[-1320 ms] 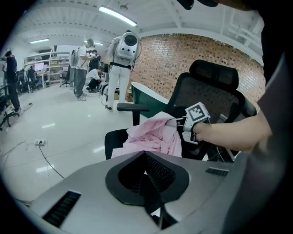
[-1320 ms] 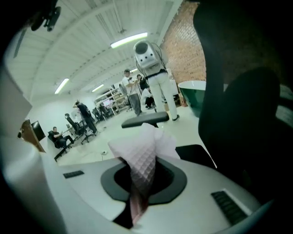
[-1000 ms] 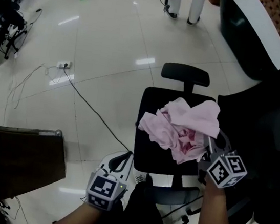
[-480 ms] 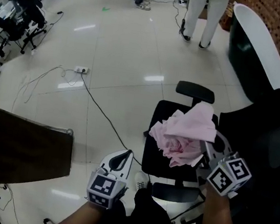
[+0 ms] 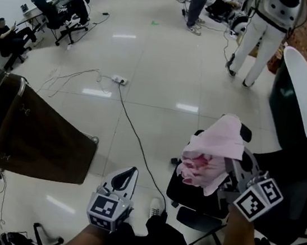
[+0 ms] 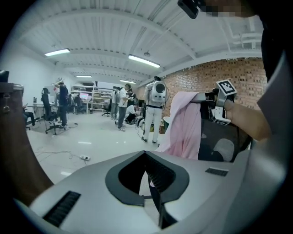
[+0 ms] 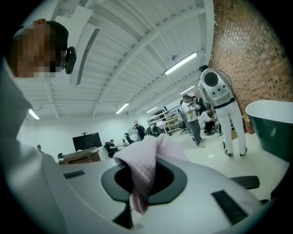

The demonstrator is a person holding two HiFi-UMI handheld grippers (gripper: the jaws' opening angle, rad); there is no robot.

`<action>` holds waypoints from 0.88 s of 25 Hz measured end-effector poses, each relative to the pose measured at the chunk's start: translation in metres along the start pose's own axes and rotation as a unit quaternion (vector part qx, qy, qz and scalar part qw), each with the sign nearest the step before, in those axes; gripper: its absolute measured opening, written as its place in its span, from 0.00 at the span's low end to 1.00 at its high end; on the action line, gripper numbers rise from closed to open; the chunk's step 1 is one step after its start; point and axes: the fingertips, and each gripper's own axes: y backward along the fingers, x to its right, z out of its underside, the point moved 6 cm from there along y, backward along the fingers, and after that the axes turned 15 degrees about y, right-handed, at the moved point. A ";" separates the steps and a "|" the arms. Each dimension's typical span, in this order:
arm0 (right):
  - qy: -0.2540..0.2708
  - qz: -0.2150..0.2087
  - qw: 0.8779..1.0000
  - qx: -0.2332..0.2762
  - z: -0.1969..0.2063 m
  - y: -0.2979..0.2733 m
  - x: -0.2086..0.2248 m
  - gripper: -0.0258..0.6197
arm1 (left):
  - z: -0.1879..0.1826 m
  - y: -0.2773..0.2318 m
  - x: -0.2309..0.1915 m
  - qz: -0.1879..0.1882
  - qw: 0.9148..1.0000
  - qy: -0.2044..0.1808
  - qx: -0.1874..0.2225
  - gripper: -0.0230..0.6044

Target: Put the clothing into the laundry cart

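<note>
The brown laundry cart [image 5: 37,142] stands well to the left of the black chair [image 5: 187,193], apart from everything in hand. Just left of the chair, the left gripper [image 5: 132,172] points up the head view. Its jaws look drawn together at the tips, as far as its own view lets me judge, and nothing lies between them.

Over the chair's seat hangs the pink cloth [image 5: 213,150], lifted clear of it. Its long axis runs up and down. The top end is pinched and a loose peak stands above the grip, while the bunched bulk trails down toward the seat. At the chair's right side, the right gripper [image 5: 229,161] has its jaws clamped on that top fold. In the right gripper view the cloth rises out from between the jaws and drapes back over them toward the camera.
</note>
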 end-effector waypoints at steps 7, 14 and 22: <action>0.023 -0.077 0.996 0.031 -0.058 -0.025 -0.069 0.10 | -0.018 0.085 -0.046 -0.062 0.996 0.025 0.059 0.04; 0.008 -0.150 0.988 0.034 -0.076 -0.063 -0.143 0.10 | -0.025 0.165 -0.087 -0.118 0.986 0.052 0.107 0.04; 0.008 -0.235 0.971 0.049 -0.103 -0.103 -0.234 0.10 | -0.019 0.239 -0.124 -0.168 0.973 0.070 0.141 0.04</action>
